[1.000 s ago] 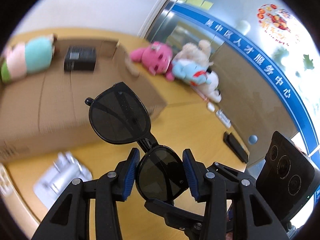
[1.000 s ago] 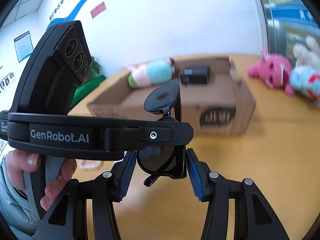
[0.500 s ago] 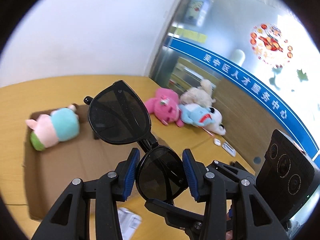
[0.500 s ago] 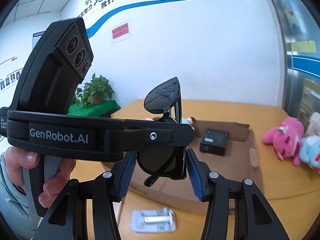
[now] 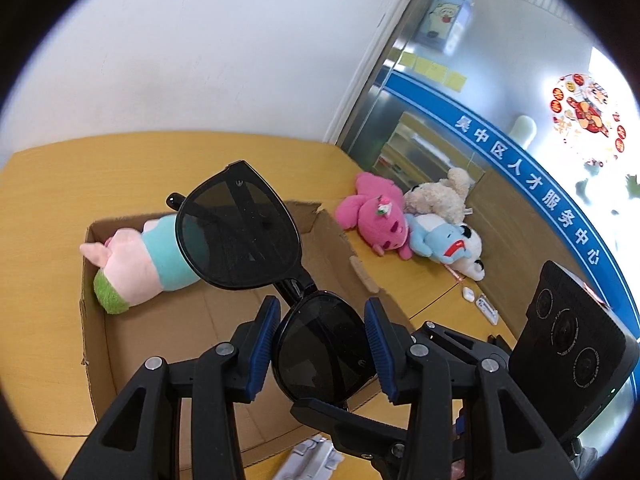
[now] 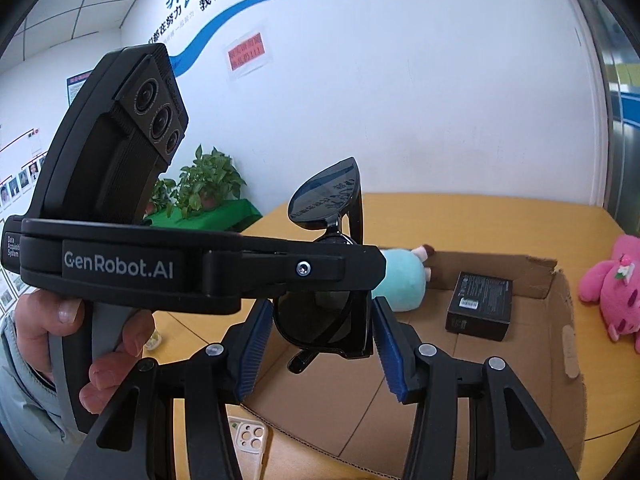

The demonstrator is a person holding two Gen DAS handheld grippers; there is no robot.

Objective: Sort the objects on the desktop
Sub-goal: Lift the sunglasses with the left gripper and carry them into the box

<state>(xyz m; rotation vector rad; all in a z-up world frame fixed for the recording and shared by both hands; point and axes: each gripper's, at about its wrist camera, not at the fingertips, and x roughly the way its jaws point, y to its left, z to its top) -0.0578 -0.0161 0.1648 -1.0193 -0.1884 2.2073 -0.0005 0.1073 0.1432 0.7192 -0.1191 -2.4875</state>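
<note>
Sunglasses [image 5: 276, 276] are hanging above the cardboard box [image 5: 96, 320] on the worktop [image 5: 48, 184]; left tool [image 5: 320, 344] and right tool [image 6: 316, 340] are both part-open, each clamping 1 lens. Risk: 2 tools pulling apart or twisting could be straining the bridge; releasing unevenly could be dropping the glasses outside the box. Counting: 1 plush and 1 black carton [image 6: 480, 306] inside, 3 plush toys [image 5: 412, 224] outside.

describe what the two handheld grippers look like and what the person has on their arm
Both grippers are black plastic with ribbed blue pads and silver screws. The left one's side reads GenRobot.AI in white and carries three round lenses. The sleeve is pale grey-blue.
</note>
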